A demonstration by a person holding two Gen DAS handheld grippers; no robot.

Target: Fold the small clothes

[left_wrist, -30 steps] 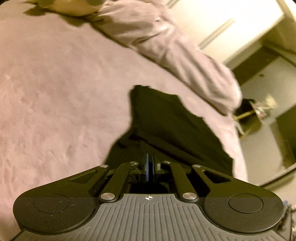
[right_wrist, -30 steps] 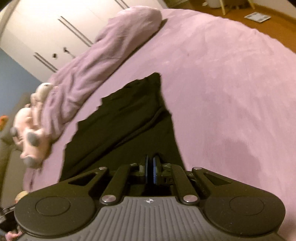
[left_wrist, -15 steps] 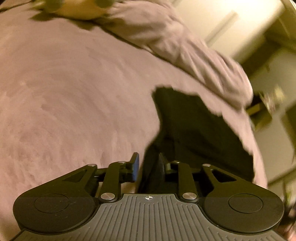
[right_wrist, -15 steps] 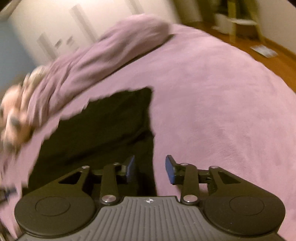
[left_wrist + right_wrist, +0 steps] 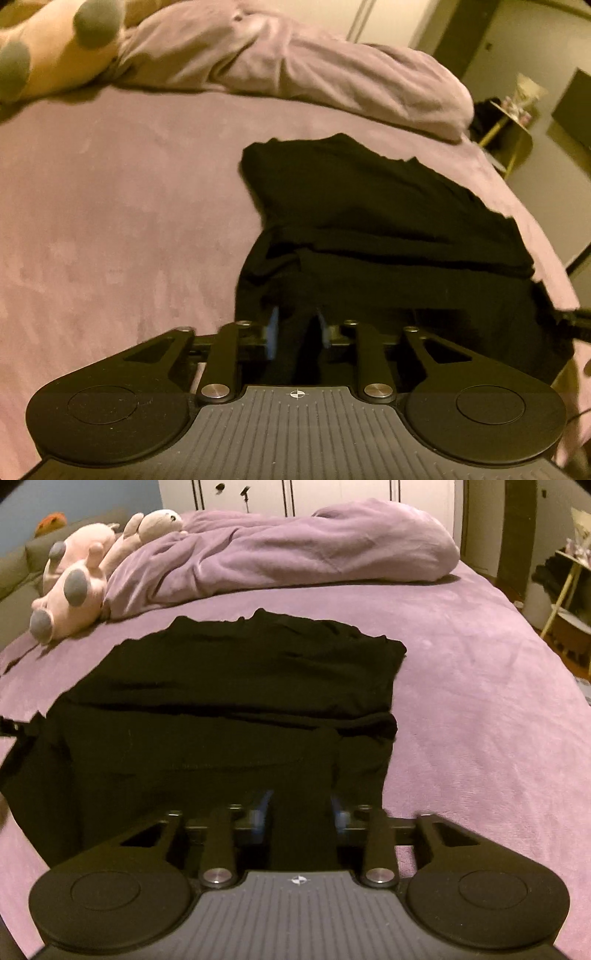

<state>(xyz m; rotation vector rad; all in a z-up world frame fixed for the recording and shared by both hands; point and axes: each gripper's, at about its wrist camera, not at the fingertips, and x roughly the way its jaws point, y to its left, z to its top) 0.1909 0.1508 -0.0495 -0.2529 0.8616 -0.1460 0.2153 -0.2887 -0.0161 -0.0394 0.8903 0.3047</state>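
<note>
A black garment (image 5: pixel 369 221) lies spread on the purple bed cover (image 5: pixel 110 221), with its near part folded over in a band. My left gripper (image 5: pixel 297 328) is at the garment's near left end. Its jaws are closing, with black cloth in the gap and the blue pads still apart. In the right wrist view the same garment (image 5: pixel 240 686) stretches to the left. My right gripper (image 5: pixel 299 808) is at its near right end, jaws closing around a raised fold of cloth.
A bunched purple duvet (image 5: pixel 295 546) lies across the far side of the bed (image 5: pixel 480 701). A pink plush toy (image 5: pixel 74 579) sits at the far left. A small yellow-legged side table (image 5: pixel 569 602) stands off the bed's right edge. White wardrobe doors stand behind.
Both grippers were shut on the cloth a second ago, then opened wide and rolled level. Now their jaws are narrower again, with cloth between them.
</note>
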